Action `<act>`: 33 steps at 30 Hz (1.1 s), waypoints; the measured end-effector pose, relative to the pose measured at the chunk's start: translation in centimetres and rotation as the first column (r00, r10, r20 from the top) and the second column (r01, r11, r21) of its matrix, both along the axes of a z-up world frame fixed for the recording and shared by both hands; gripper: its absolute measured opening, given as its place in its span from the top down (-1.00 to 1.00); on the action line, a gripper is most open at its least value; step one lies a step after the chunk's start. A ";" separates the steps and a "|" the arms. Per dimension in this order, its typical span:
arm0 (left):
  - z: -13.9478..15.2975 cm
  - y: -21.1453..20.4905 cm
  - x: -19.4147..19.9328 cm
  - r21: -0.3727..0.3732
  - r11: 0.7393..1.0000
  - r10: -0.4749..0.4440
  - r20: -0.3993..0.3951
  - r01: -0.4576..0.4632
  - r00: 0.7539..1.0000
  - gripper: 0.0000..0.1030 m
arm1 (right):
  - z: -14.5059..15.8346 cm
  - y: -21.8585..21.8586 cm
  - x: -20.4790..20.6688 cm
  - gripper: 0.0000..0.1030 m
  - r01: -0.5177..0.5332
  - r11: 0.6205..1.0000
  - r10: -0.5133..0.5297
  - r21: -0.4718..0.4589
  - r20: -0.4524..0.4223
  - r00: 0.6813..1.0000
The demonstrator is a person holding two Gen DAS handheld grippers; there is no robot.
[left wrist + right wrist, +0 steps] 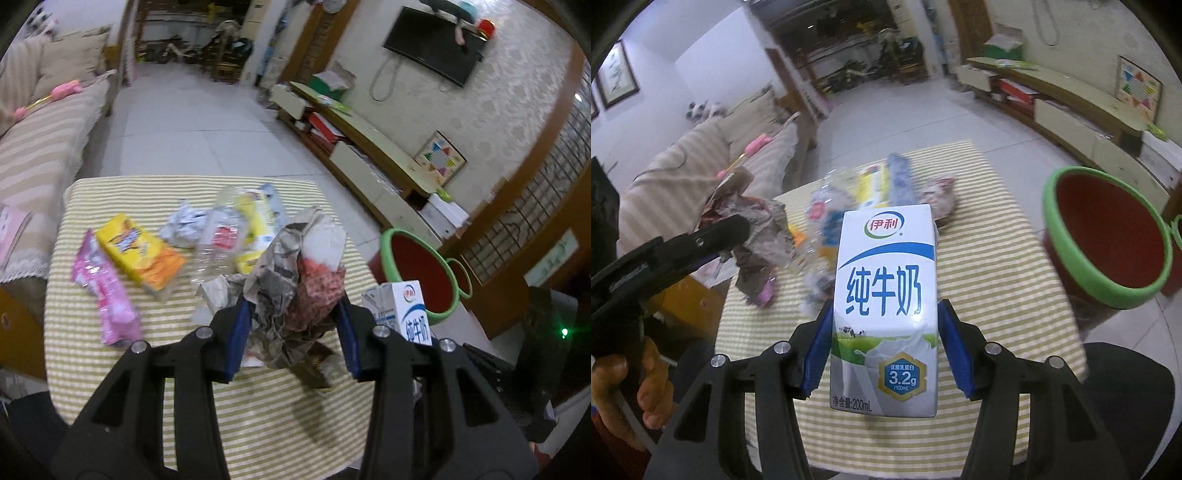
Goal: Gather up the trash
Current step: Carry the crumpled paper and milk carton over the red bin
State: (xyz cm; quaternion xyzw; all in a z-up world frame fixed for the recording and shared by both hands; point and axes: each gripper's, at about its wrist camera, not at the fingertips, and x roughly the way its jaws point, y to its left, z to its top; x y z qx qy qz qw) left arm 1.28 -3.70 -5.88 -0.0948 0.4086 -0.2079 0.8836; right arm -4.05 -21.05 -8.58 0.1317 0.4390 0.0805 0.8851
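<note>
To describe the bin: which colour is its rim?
The bin's rim is bright green, its inside red; the right wrist view shows it best.

the milk carton (884, 310) is showing the brand 伊利 in a red, green and blue oval near its top, 纯牛奶 in large blue characters across the middle, a hexagonal badge reading 3.2g /100ml, and 净含量:200ml at the bottom. print on the other packaging is blurring beyond reading.

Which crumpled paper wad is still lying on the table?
The small white crumpled paper ball, lying on the striped tablecloth beside the yellow box. The bigger newspaper wad is held up in the left gripper.
</note>
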 end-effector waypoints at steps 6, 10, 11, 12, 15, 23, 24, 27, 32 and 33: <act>0.0 -3.9 0.7 -0.001 0.997 -0.081 -0.008 0.081 0.997 0.21 | 0.0 -4.6 -0.5 -0.04 0.108 0.994 -0.108 0.009 0.009 0.994; -0.1 -6.2 1.4 0.004 0.992 -0.127 -0.008 0.127 0.992 0.21 | -0.2 -7.4 -1.1 -0.04 0.172 0.985 -0.172 0.008 0.013 0.985; 0.0 -6.6 1.5 0.004 0.991 -0.135 -0.007 0.135 0.991 0.21 | -0.2 -8.0 -1.2 -0.04 0.187 0.982 -0.188 0.009 0.013 0.982; 0.0 -7.3 1.7 0.004 0.989 -0.145 -0.005 0.145 0.989 0.21 | -0.3 -8.5 -1.3 -0.04 0.199 0.980 -0.199 0.009 0.013 0.980; 0.0 -8.9 2.3 0.004 0.985 -0.173 -0.004 0.173 0.985 0.21 | -0.2 -10.3 -1.8 -0.04 0.244 0.970 -0.244 0.011 0.016 0.970; 0.2 -13.1 4.0 -0.021 0.971 -0.238 0.012 0.239 0.971 0.21 | 0.8 -15.5 -2.0 -0.04 0.345 0.938 -0.346 0.015 0.057 0.937; 0.2 -13.9 4.3 -0.029 0.968 -0.250 0.012 0.250 0.968 0.21 | 1.0 -16.5 -1.9 -0.04 0.362 0.932 -0.362 0.014 0.064 0.930; -0.1 -16.3 5.3 -0.049 0.957 -0.285 0.013 0.285 0.959 0.21 | 1.3 -18.7 -1.2 -0.04 0.398 0.917 -0.398 0.015 0.082 0.914; -0.7 -21.4 7.0 -0.047 0.938 -0.341 0.027 0.342 0.940 0.21 | 1.2 -22.7 0.0 -0.04 0.481 0.875 -0.485 0.060 0.104 0.868; -0.8 -22.5 7.3 -0.042 0.934 -0.355 0.034 0.356 0.934 0.21 | 1.3 -23.4 0.1 -0.04 0.493 0.868 -0.497 0.066 0.108 0.861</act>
